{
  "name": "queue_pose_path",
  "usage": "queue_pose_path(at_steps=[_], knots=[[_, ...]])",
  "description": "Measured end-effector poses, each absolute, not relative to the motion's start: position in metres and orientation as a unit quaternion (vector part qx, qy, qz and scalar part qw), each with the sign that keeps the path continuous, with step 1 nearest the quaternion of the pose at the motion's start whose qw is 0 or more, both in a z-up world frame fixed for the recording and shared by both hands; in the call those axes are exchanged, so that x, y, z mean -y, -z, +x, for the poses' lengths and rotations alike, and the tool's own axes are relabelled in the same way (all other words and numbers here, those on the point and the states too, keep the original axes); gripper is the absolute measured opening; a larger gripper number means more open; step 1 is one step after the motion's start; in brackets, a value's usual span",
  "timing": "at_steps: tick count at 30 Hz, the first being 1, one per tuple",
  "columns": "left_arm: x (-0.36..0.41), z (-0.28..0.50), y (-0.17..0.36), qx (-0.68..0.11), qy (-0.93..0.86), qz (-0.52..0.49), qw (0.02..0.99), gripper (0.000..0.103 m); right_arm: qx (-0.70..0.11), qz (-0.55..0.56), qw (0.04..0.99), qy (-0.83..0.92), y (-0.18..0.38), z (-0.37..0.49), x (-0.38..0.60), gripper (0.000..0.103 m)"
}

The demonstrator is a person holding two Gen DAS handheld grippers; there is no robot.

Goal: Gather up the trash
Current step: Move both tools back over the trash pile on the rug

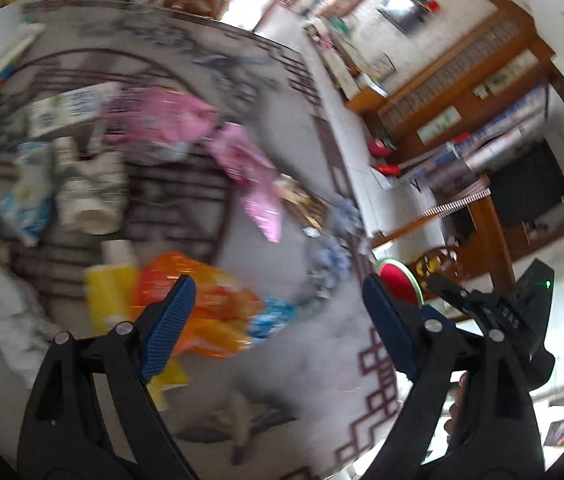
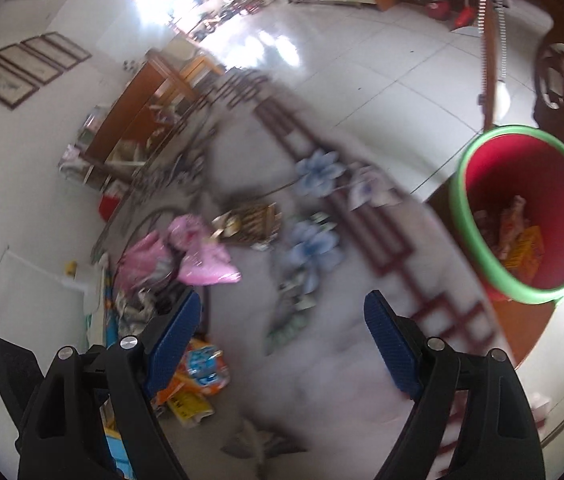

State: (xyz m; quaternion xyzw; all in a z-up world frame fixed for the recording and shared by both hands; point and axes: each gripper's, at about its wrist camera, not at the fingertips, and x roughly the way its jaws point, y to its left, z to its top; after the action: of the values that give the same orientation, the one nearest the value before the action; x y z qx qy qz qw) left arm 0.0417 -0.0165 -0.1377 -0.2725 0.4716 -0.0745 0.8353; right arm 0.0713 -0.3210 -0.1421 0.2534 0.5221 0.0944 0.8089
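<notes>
Left gripper spread wide, empty, over patterned rug; orange wrapper just beyond its left finger, yellow packet beside that. Right gripper also released, empty. Red bin with green rim far right, partly filled, at rug edge. Pink bags, paper cup farther left.

Risks:
- Views blurred; misjudged reach likely closes on rug, not wrapper.
- Thin crinkly wrapper may slip from pads.
- Litter overlaps; grab may drag neighbour.
- Bin well apart; drop en route possible.

Left gripper with blue-padded jaws spread wide, nothing between them, orange wrapper beside left pad, yellow bottle next to it, pink bags beyond on patterned rug, right gripper at right edge, motion blur throughout.
</notes>
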Motion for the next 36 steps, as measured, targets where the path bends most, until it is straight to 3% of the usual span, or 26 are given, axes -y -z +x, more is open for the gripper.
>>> queue_pose_path(at_steps=[24,36], knots=[[-0.121,-0.034,0.154,-0.443,-0.058,-0.332,0.831,0.083,-0.558,0.207,0.791,-0.138,0.157,0.055,0.21,0.081],[-0.146,-0.038,0.2,-0.489,-0.094,-0.37,0.784,0.083,-0.572,0.181,0.784,-0.157,0.162,0.051,0.192,0.081]])
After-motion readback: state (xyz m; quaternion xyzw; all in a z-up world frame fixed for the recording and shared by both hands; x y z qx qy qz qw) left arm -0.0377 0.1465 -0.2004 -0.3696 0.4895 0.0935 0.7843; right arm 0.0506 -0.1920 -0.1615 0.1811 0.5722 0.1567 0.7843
